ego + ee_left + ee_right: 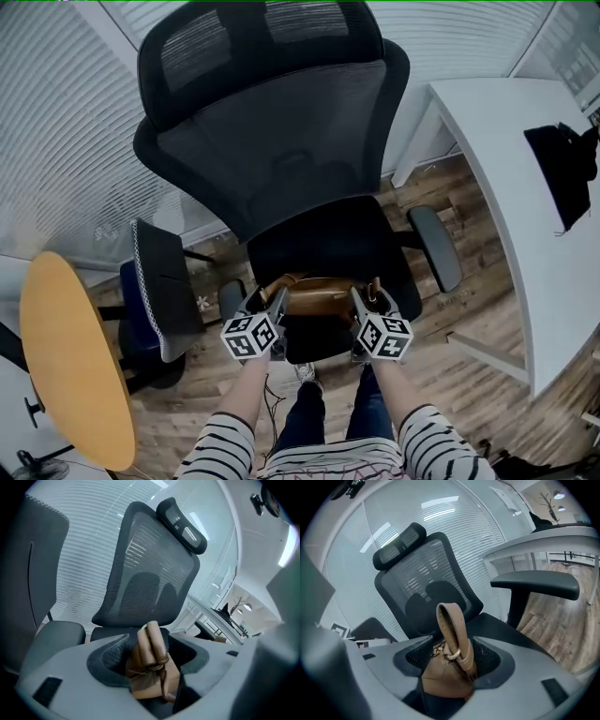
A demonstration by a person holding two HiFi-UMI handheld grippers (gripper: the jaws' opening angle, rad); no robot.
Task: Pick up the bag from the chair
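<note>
Left gripper [270,300] and right gripper [366,298]: jaws wide apart, each straddling a strap of the brown bag [319,296] without clamping it. The bag lies on the near edge of the chair seat [328,239], its ends hidden behind the grippers. Wooden floor [473,281]; white desk [502,141] at right.

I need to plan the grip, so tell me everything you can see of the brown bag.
The bag is small, tan, leather-looking, with looped straps fastened by metal rings at each end. It lies across the front of the black chair seat, straps standing up. The left tool and right tool each straddle one strap, jaws open.
</note>
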